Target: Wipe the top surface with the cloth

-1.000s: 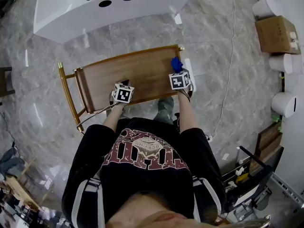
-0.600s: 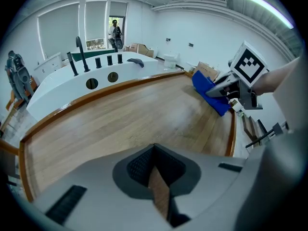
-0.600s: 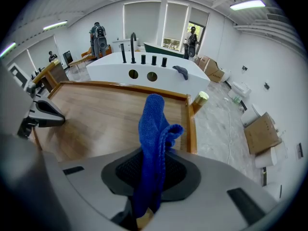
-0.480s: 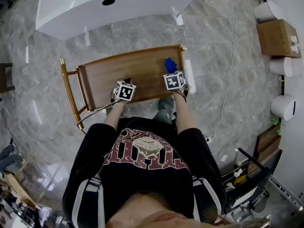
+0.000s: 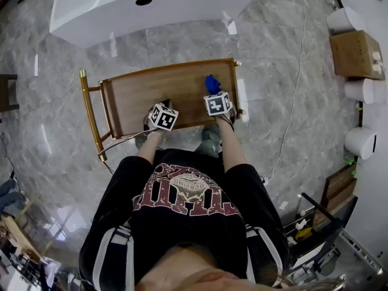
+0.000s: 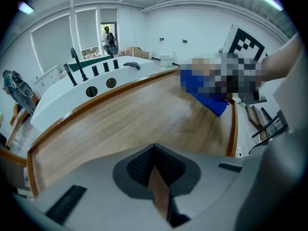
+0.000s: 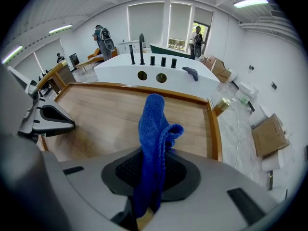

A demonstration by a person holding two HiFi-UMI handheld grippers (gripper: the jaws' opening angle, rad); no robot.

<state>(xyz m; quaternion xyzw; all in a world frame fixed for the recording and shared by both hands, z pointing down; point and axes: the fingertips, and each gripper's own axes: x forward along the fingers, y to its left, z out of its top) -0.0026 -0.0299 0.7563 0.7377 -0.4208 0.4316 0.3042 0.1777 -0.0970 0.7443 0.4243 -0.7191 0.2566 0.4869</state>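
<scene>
Black T-shirt (image 5: 188,229) is worn, short-sleeved, with a maroon and white print (image 5: 182,193) across the chest, just behind both grippers. White stripes (image 5: 98,253) are seen running down the black garment on the left gripper's side, and matched on the right gripper's side. The left gripper (image 5: 159,106) is topped by a white cube (image 5: 163,117) with black square markers, and a thin pale cable (image 5: 124,143) is trailed behind it. The right gripper (image 5: 211,91) is capped with a twin marker cube (image 5: 217,103). Up close, a smooth grey shell (image 6: 91,186) is shown, with dark cross-hatched pads (image 6: 139,166) set into its recess.

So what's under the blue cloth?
The wooden tabletop lies under the blue cloth, which the right gripper pinches. The patch right beneath the cloth is covered.
</scene>
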